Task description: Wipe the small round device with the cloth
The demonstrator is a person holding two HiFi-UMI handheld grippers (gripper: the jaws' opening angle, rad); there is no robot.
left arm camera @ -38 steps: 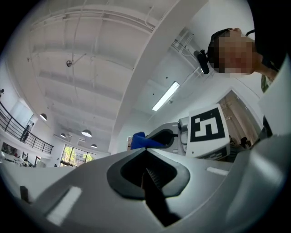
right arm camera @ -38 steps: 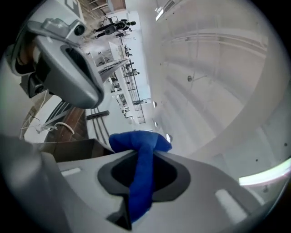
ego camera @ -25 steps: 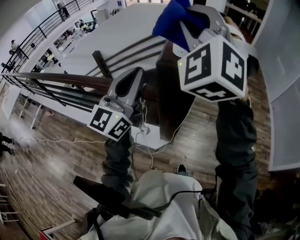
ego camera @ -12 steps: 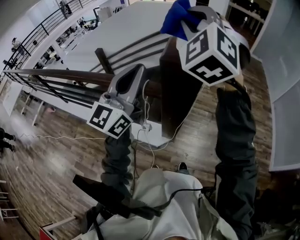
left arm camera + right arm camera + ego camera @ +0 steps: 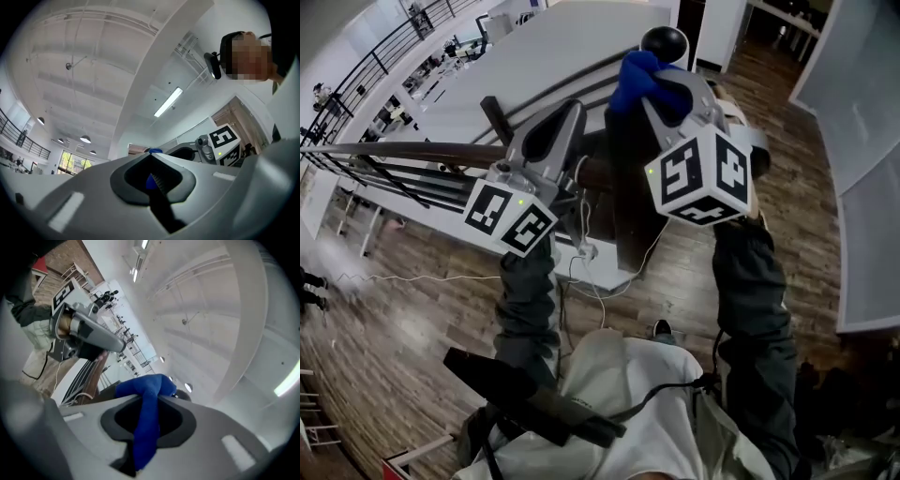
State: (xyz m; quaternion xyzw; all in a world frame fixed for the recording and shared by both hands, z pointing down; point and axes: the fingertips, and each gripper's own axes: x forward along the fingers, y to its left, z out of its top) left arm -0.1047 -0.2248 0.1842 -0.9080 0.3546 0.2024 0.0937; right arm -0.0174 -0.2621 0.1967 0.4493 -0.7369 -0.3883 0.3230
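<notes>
As the cloth (image 5: pixel 630 73), clamped in the right gripper (image 5: pixel 654 86), is now brought just under the small round device (image 5: pixel 664 40), wiping is prob. about to begin; left gripper (image 5: pixel 567 117) is held closed, empty.

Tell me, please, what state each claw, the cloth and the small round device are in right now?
left claw: shut, nothing in it.
right claw: shut on the blue cloth.
blue cloth: bunched, clamped in the right claw, held up beside the device; whether they touch is unclear.
small round device: black, uncovered in the head view, just past the cloth.
</notes>
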